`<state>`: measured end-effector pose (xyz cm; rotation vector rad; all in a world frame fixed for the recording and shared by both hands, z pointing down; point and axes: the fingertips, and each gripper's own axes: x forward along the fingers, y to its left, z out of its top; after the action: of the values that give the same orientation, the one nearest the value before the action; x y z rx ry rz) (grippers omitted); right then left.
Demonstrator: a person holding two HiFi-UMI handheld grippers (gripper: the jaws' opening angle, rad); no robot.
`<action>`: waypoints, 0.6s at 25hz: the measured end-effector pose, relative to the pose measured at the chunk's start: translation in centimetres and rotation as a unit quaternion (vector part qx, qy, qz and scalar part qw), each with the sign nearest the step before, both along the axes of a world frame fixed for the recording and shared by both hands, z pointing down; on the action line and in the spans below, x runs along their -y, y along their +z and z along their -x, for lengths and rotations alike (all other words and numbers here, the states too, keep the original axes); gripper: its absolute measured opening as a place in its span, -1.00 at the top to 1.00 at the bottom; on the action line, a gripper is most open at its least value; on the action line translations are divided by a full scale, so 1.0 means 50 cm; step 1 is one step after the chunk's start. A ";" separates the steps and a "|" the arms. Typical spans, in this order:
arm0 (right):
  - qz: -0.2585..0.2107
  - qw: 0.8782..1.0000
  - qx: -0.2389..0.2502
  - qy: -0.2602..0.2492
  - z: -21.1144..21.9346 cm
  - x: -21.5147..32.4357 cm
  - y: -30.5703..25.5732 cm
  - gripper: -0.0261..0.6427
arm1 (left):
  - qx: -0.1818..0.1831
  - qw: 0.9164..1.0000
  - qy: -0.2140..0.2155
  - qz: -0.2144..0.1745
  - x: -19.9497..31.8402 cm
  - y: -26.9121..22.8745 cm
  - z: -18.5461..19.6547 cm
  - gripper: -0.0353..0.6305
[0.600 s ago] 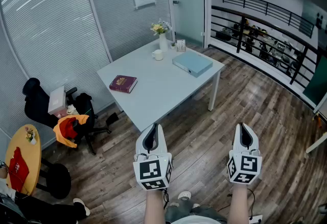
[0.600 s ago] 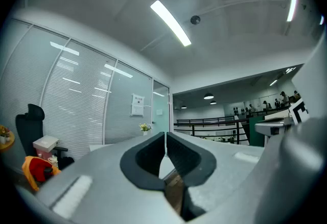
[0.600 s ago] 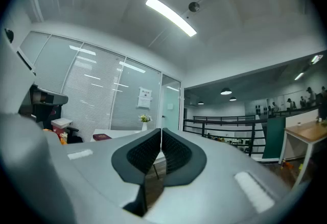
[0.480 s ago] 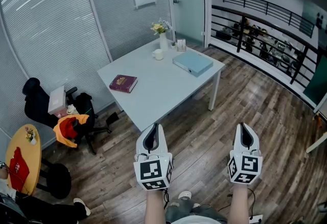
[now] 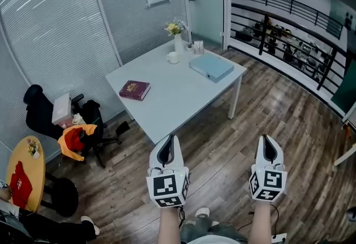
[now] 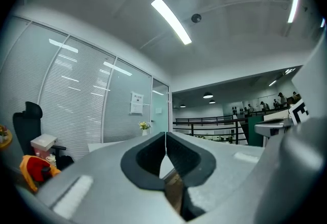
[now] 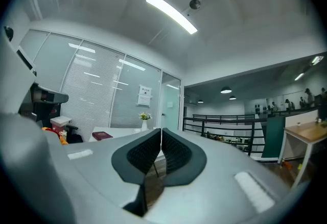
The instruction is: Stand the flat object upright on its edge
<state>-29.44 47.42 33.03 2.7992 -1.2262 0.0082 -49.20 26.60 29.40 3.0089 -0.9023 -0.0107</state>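
A dark red book (image 5: pixel 134 90) lies flat on the white table (image 5: pixel 172 95), near its left end. A light blue binder (image 5: pixel 210 68) lies flat at the table's far right. Both grippers hang over the wooden floor, well short of the table. My left gripper (image 5: pixel 167 140) is shut with nothing in it, its tips meeting (image 6: pixel 165 135). My right gripper (image 5: pixel 267 140) is shut and empty too (image 7: pixel 161 131). The red book (image 7: pixel 101 135) shows small in the right gripper view.
A white mug (image 5: pixel 172 58), a vase of flowers (image 5: pixel 177 37) and a small card stand (image 5: pixel 198 47) sit at the table's far end. An office chair with orange clothing (image 5: pixel 78 137) and a round yellow table (image 5: pixel 22 173) stand at left. A black railing (image 5: pixel 289 20) runs at right.
The view has shifted very slightly; both grippers stay shut in the same place before me. Nothing on the table has moved.
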 end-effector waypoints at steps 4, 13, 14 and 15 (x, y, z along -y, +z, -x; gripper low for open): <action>0.004 1.000 0.002 -0.003 -0.011 0.017 0.008 0.85 | 0.004 1.000 -0.004 0.005 0.022 0.012 -0.008 0.89; -0.023 1.000 0.004 -0.020 -0.040 0.077 0.009 0.49 | -0.003 1.000 0.009 0.008 0.081 0.026 -0.058 0.67; -0.026 0.999 0.004 -0.024 -0.042 0.083 0.008 0.36 | -0.007 1.000 0.012 0.004 0.084 0.025 -0.065 0.52; -0.028 0.999 0.004 -0.028 -0.044 0.088 0.008 0.25 | -0.012 1.000 0.015 -0.001 0.088 0.024 -0.071 0.38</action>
<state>-27.24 43.03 33.42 2.8142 -1.3269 -0.0180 -45.65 22.20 30.60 3.0161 -0.8559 -0.0463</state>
